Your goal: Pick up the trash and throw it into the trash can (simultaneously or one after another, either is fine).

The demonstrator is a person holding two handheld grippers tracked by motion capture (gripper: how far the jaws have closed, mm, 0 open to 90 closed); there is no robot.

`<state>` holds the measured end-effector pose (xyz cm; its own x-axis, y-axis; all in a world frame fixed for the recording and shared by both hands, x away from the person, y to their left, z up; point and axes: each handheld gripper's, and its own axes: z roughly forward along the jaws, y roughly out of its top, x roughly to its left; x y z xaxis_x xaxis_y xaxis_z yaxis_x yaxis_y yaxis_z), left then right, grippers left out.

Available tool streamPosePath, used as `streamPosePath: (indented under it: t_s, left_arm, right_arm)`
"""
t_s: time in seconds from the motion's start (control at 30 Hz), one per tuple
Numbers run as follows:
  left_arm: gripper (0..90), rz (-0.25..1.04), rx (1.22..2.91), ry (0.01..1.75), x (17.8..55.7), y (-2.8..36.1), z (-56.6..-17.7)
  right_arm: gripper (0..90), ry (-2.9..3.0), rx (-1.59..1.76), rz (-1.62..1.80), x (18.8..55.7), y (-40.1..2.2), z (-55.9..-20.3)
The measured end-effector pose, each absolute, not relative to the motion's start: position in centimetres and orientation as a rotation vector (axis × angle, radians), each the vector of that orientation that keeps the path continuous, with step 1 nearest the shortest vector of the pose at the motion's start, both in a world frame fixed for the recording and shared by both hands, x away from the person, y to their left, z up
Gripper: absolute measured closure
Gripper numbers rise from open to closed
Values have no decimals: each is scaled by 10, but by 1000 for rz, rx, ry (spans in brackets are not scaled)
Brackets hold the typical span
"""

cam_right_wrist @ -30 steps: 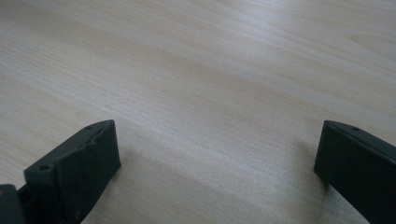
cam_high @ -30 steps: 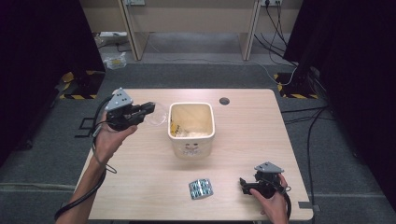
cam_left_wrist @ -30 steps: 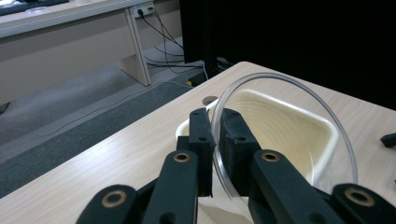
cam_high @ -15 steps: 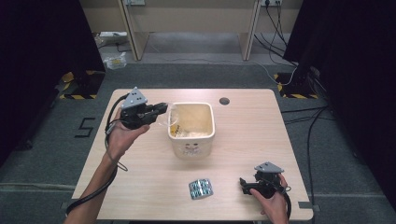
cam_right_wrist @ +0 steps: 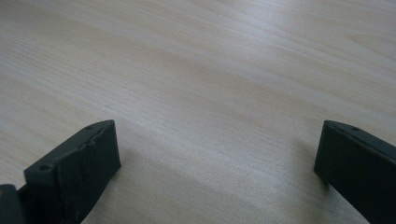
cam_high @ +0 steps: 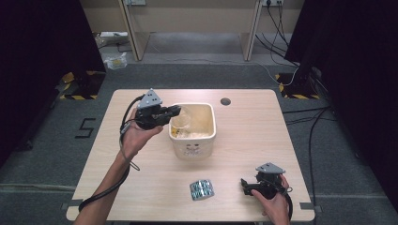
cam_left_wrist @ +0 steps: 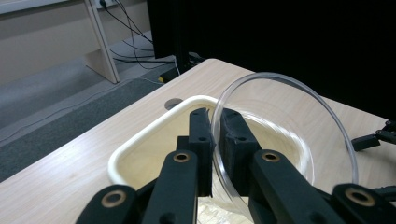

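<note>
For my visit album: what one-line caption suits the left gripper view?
Black tongs pinch the rim of a clear round plastic bowl over a cream square plastic tub.

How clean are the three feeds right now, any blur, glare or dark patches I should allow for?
High view: evenly lit table, black surroundings, the clear bowl hard to make out against the cream tub. Left gripper view: left gripper sharp at its tips, soft near the lens; bowl rim catches highlights. Right gripper view: right gripper jaws blurred, wood grain soft, soft shadows beside them.
</note>
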<state>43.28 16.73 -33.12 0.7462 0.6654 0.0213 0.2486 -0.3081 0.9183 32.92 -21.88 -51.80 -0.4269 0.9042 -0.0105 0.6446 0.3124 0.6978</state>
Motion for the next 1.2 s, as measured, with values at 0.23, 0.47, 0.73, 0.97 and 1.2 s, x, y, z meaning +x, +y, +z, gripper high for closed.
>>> streamPosePath:
  t_s: [0.23,0.47,0.73,0.97,1.2]
  left_arm:
    - [831,472,1920,699,438,152,-341]
    - [829,463,1946,705,444,144,-347]
    - [825,452,1981,718,450,136,-358]
    - [822,446,2015,739,455,135,-366]
    - [815,454,2064,752,457,133,-375]
  right_arm:
    - [2,2184,1376,879,329,-219,-518]
    - [2,2183,1378,880,329,-219,-518]
    - [3,2184,1378,881,329,-219,-518]
    - [3,2183,1377,880,329,-219,-518]
    - [3,2184,1377,880,329,-219,-518]
